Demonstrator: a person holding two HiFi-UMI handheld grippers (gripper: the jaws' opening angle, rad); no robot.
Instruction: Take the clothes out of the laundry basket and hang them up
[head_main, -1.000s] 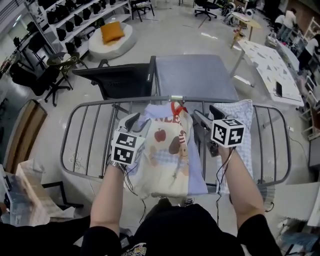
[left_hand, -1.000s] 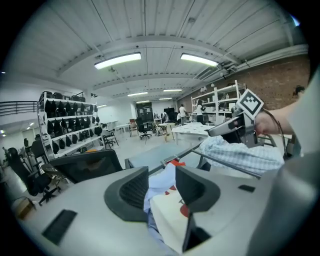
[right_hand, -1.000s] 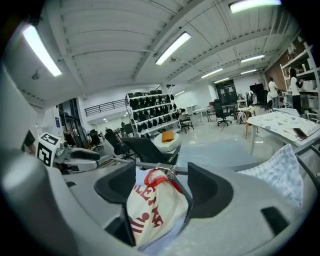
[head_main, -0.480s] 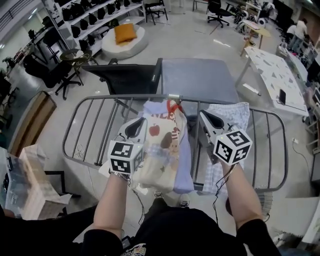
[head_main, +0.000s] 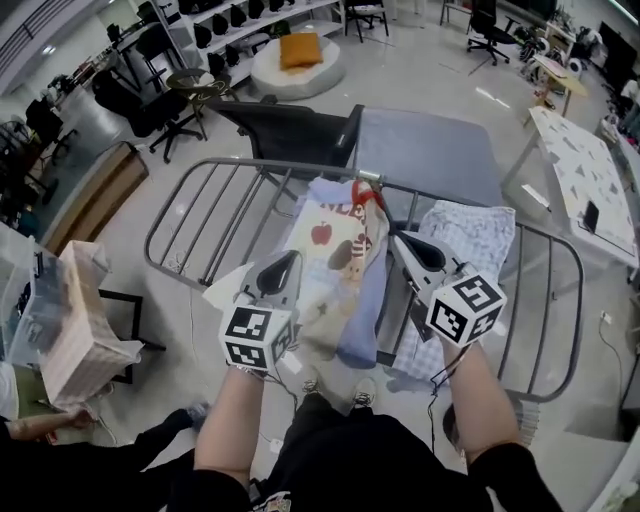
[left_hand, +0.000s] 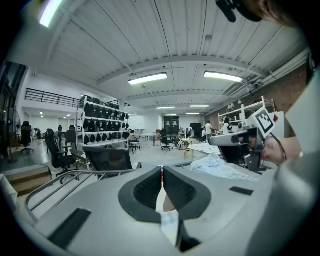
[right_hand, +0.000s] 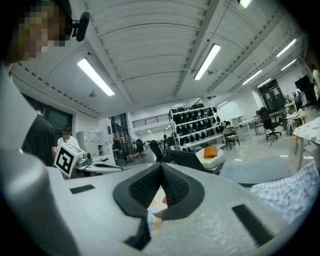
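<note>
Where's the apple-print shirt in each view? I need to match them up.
Head view: apple-print shirt centre, over the drying rack, between left tongs and right tongs.
Left gripper view: a pale sliver in the throat under the shut tongs.
Right gripper view: likewise, a sliver beneath the shut tongs.
Shared landmark: shelves of black bags, in all three.

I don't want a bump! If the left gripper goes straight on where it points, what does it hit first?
Probably the drying rack's far rail, past the printed shirt pinched in the left gripper's shut jaws. The black chair stands behind it; depth is unclear.
</note>
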